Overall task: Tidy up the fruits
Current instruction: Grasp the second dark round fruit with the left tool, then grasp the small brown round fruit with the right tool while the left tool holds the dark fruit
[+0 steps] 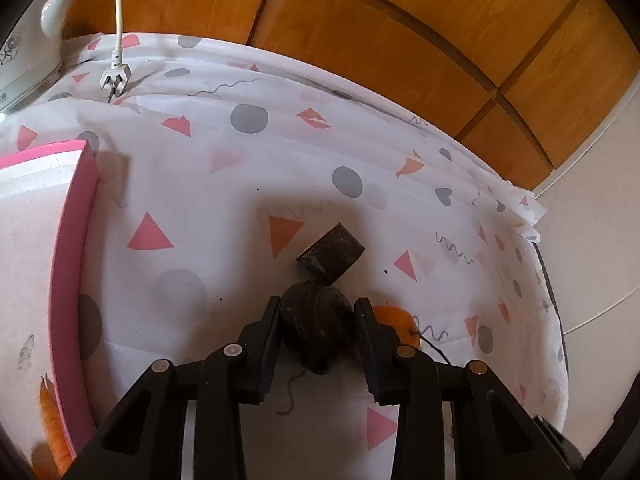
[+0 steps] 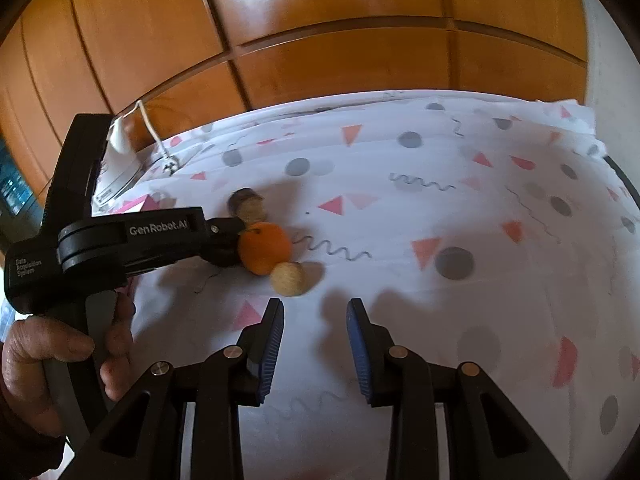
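Note:
My left gripper point(image 1: 316, 312) is shut on a dark round fruit point(image 1: 316, 326) just above the patterned tablecloth. A dark brown chunk point(image 1: 332, 252) lies just beyond it, and an orange point(image 1: 396, 322) sits to its right. A carrot point(image 1: 52, 412) lies in the pink-rimmed tray point(image 1: 72, 248) at the left. In the right wrist view, my right gripper point(image 2: 315, 308) is open and empty above the cloth. Ahead of it lie a tan round fruit point(image 2: 288, 278), the orange point(image 2: 264, 248) and the brown chunk point(image 2: 246, 204), with the left gripper point(image 2: 224, 242) beside the orange.
A white plug and cord point(image 1: 116, 76) lie at the back left by a white appliance point(image 1: 24, 52). Wooden cabinet doors point(image 1: 400, 28) stand behind the table. The table's right edge point(image 1: 552, 280) drops off to the floor.

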`<move>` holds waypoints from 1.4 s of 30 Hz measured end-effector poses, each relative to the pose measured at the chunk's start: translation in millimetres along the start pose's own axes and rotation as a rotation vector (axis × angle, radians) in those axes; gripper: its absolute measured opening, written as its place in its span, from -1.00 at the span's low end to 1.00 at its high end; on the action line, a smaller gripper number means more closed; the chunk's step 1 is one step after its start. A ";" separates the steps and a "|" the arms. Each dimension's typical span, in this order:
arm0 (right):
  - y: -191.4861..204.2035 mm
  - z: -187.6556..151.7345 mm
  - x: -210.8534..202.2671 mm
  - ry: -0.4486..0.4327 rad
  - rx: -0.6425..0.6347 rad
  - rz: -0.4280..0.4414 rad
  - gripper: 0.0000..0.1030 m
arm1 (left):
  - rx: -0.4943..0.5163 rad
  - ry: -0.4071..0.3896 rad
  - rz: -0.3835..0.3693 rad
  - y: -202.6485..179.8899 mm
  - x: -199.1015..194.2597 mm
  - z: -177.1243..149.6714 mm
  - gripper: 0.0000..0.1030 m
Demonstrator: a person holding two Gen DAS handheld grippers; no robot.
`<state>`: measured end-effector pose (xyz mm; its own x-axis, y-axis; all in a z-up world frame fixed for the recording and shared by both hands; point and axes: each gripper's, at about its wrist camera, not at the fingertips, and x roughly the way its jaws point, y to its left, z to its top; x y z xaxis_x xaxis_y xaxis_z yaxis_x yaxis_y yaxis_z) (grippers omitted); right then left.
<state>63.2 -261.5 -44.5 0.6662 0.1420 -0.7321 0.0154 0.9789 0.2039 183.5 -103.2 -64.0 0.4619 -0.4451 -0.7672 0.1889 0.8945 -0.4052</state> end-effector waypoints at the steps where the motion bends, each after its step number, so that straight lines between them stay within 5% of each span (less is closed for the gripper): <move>1: 1.9 0.9 1.4 0.001 -0.010 0.004 -0.36 | 0.006 -0.002 0.001 -0.8 -1.3 -1.1 -0.36; 9: 10.5 8.5 18.5 0.026 -0.081 0.033 -0.36 | 0.056 -0.017 0.057 -5.1 -26.6 -19.3 -0.51; 21: 13.6 16.4 45.3 0.062 -0.128 0.056 -0.37 | 0.102 0.001 0.016 -9.8 -33.2 -39.9 -0.51; 24: 14.0 17.0 48.0 0.065 -0.136 0.058 -0.50 | 0.108 0.021 0.007 -11.1 -29.7 -41.0 -0.47; 36: 2.3 2.2 30.9 0.059 -0.100 0.058 -0.50 | 0.118 0.051 0.012 -14.5 -14.6 -28.1 -0.08; 42: -1.8 0.0 29.8 0.048 -0.074 0.058 -0.50 | 0.141 0.026 0.063 -16.0 -12.6 -27.9 -0.33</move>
<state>83.1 -259.1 -66.6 0.6280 0.2034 -0.7511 -0.0785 0.9769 0.1989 150.5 -113.0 -61.8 0.4546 -0.3875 -0.8020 0.2812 0.9168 -0.2835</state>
